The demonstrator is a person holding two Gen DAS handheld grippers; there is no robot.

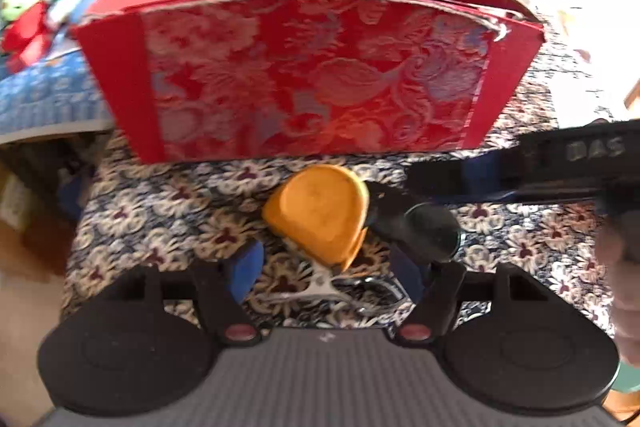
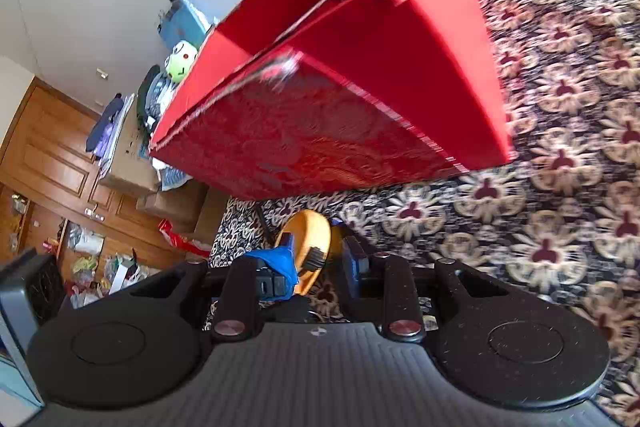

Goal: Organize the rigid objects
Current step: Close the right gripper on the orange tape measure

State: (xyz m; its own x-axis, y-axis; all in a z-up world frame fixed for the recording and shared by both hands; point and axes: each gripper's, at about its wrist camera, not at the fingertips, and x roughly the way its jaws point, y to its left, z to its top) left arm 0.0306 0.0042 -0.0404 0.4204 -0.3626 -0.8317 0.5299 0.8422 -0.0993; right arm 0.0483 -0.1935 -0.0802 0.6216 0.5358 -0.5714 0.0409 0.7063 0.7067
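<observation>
Orange tape measure lies flat, metal clip end nearest the left claw.

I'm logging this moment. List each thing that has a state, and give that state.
Red box: upright on the patterned cloth, open at the top.
Orange piece: lying before the box, not inside.
Left gripper: open.
Right gripper: open, fingers either side of the orange piece.
</observation>
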